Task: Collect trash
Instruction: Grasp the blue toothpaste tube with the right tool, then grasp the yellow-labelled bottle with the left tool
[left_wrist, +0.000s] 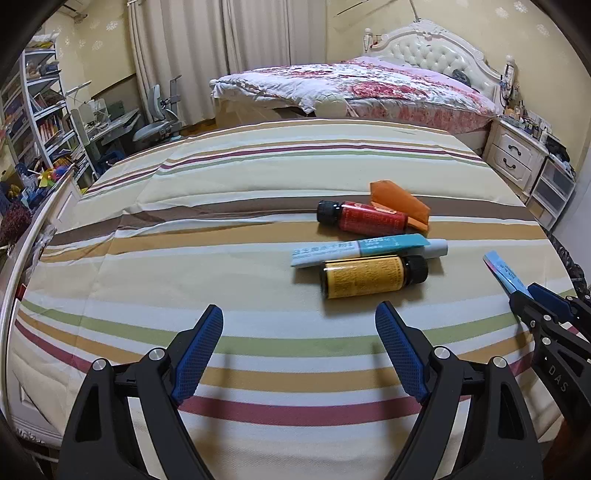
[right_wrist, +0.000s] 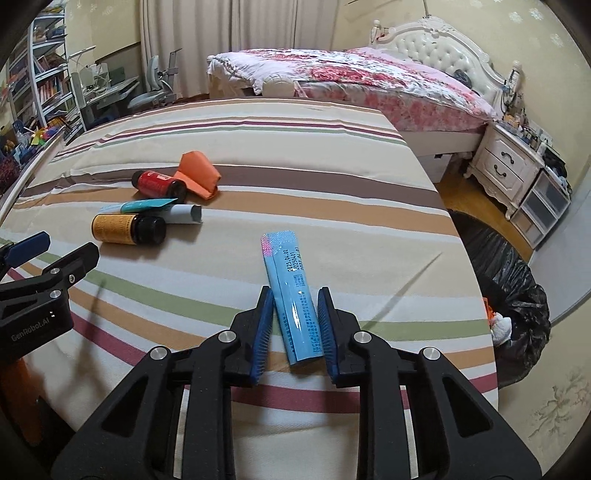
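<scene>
On the striped bed (left_wrist: 184, 236) lie a yellow bottle (left_wrist: 369, 277), a red bottle (left_wrist: 364, 218), a white and teal tube (left_wrist: 369, 249) and an orange folded paper (left_wrist: 400, 201). My left gripper (left_wrist: 299, 317) is open and empty, just in front of the yellow bottle. My right gripper (right_wrist: 294, 297) is shut on a light blue sachet (right_wrist: 293, 295) and holds it above the bed; the sachet also shows at the right edge of the left wrist view (left_wrist: 504, 271). The same pile shows in the right wrist view, with the yellow bottle (right_wrist: 122, 229) to my left.
A black trash bag (right_wrist: 506, 295) stands open on the floor to the right of the bed, with some trash inside. A second bed (left_wrist: 369, 85), a white nightstand (left_wrist: 513, 155), a desk with a chair (left_wrist: 155, 122) and shelves (left_wrist: 40, 110) stand beyond.
</scene>
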